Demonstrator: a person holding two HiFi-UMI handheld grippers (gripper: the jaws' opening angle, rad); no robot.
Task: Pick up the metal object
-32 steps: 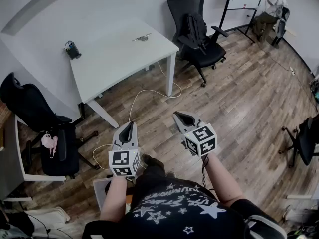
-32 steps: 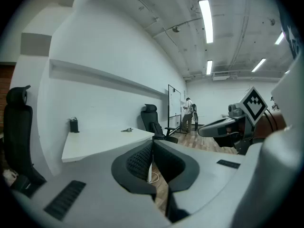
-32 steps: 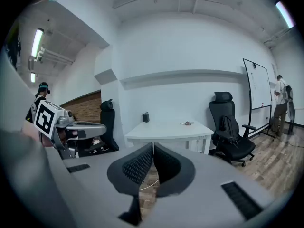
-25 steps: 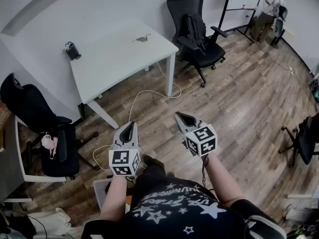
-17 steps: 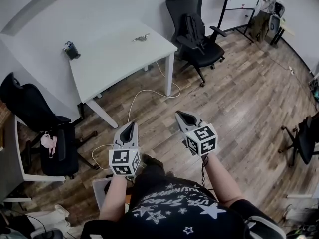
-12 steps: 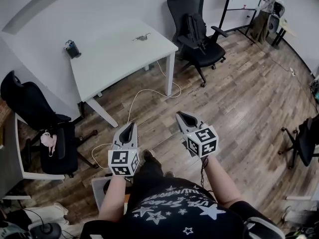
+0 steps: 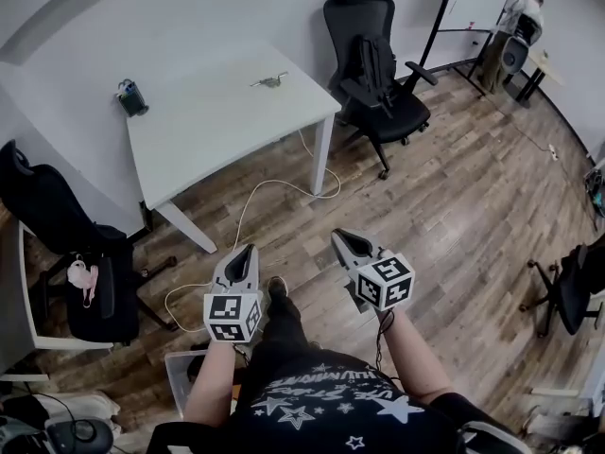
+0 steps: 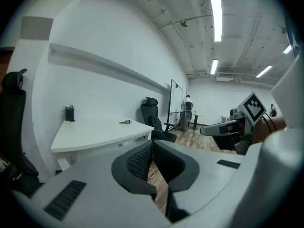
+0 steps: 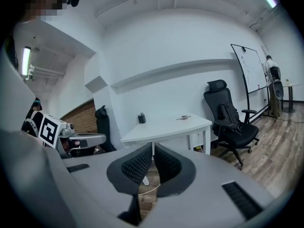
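A small metal object (image 7: 269, 81) lies near the far right edge of the white table (image 7: 217, 121); it also shows in the left gripper view (image 8: 125, 122) and the right gripper view (image 9: 183, 118). My left gripper (image 7: 245, 253) and right gripper (image 7: 344, 241) are held in front of the person's body, over the wooden floor, well short of the table. Both have their jaw tips touching with nothing between them, as the left gripper (image 8: 152, 144) and right gripper (image 9: 152, 146) show in their own views.
A dark small container (image 7: 129, 97) stands on the table's far left. A black office chair (image 7: 378, 78) is right of the table, another chair (image 7: 66, 253) at left. A white cable (image 7: 255, 197) runs across the floor. A whiteboard (image 7: 468, 3) and a person (image 7: 526, 12) are at far right.
The view has shifted slightly: the table and chairs sit a little further from the grippers. Both grippers hold much the same pose, jaws still closed.
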